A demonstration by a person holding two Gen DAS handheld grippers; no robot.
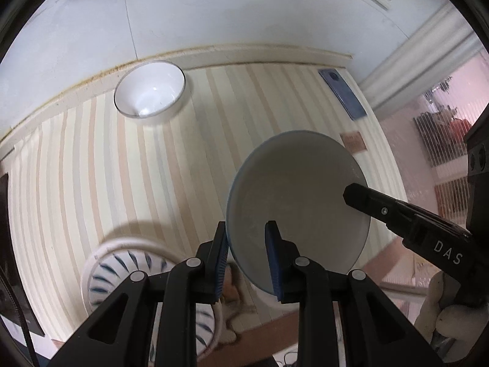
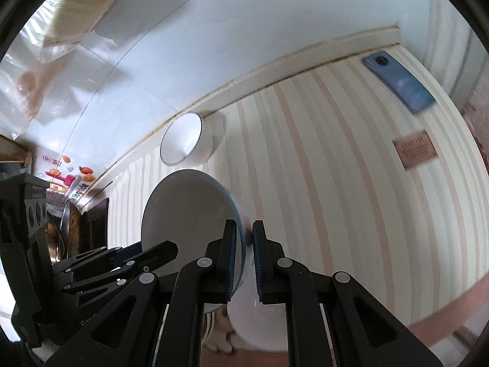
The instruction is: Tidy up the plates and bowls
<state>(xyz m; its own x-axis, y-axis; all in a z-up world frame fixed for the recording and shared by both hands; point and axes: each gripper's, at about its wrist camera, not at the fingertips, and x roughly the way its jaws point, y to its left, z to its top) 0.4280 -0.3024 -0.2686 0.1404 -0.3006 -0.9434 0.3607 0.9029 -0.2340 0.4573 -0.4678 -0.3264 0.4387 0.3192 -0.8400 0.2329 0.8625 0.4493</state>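
A white bowl with a blue outside (image 1: pixel 293 195) is held tilted above the striped table, its hollow facing the cameras. My left gripper (image 1: pixel 249 241) is shut on its near-left rim. My right gripper (image 2: pixel 247 240) is shut on the opposite rim of the same bowl (image 2: pixel 186 211); one of its fingers (image 1: pixel 366 198) shows inside the bowl in the left wrist view. A white bowl (image 1: pixel 149 90) stands at the table's far edge by the wall, also in the right wrist view (image 2: pixel 183 146). A plate with blue dashes (image 1: pixel 122 275) lies below the left gripper.
A blue phone (image 1: pixel 342 93) (image 2: pixel 397 81) lies at the far right of the striped tablecloth (image 1: pixel 91 168), near a brown label (image 2: pixel 414 150). The white wall (image 1: pixel 214 9) runs along the back. Dark kitchen items (image 2: pixel 70 223) stand at the left.
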